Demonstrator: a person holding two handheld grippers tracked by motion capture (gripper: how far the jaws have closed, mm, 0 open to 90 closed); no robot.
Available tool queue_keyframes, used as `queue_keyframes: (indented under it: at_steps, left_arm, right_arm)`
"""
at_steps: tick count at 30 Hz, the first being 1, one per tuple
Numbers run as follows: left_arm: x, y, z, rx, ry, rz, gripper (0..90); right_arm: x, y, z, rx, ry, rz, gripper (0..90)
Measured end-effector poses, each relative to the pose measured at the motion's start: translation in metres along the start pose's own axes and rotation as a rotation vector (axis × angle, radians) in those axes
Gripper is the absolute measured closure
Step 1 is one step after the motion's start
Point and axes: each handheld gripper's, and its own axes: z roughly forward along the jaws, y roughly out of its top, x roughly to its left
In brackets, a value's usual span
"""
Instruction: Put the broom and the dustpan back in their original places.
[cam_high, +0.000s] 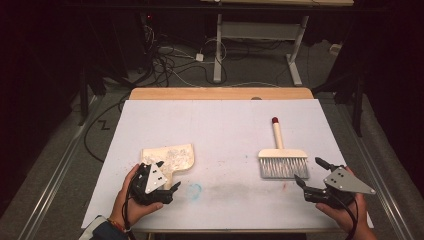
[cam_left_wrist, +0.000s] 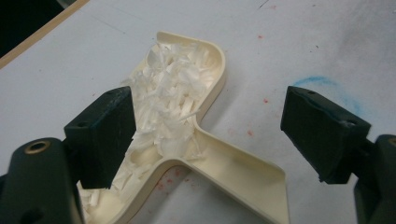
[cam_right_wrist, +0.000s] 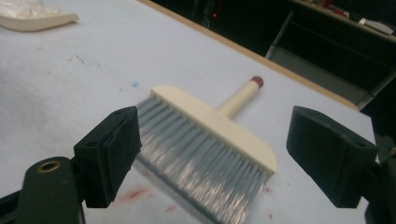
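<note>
A person seated at a bench (cam_high: 220, 107) covered with white sheeting holds a two-fingered gripper in each hand, a cream dustpan (cam_high: 172, 157) on one side and a hand brush (cam_high: 281, 160) on the other. The left gripper (cam_high: 167, 189) sits at the near left of the bench, its fingers (cam_left_wrist: 105, 135) spread wide and gripping nothing; in the left gripper view the dustpan's handle runs between them without touching either pad. The pan lies flat just beyond that gripper and holds a heap of white paper shreds (cam_left_wrist: 173, 98), piled toward its curved back wall. The right gripper (cam_high: 310, 175) hovers at the near right, its fingers (cam_right_wrist: 109, 156) likewise parted and empty, pointed at the grey bristles of the brush just in front of them. The brush lies flat on the sheeting, bristles toward the person, its cream head crosswise and its pale handle pointing away to a dark red tip (cam_high: 274, 120). Dustpan and brush lie well apart, with bare sheeting between them. A faint blue ring (cam_high: 194, 189) and scattered reddish specks mark the white surface near the left gripper. Beyond the bench's wooden far edge, cables (cam_high: 170, 62) trail across the floor beside the white legs of another desk (cam_high: 260, 30)
</note>
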Motion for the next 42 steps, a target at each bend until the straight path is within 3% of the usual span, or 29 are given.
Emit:
queue_keyframes:
  at_steps: [11, 20, 42]
  left_arm:
    - [-0.001, 0.001, 0.001, 0.0, -0.002, 0.005, 17.0]
    - [-0.006, 0.0, 0.001, 0.011, -0.011, 0.036, 17.0]
    - [-0.006, 0.002, 0.005, 0.011, -0.019, 0.042, 17.0]
  right_arm:
    - [0.004, -0.022, 0.0, 0.059, 0.001, -0.006, 18.3]
    - [0.008, -0.018, -0.002, 0.036, 0.003, -0.032, 18.3]
    - [0.009, -0.016, -0.006, 0.029, -0.02, -0.04, 18.3]
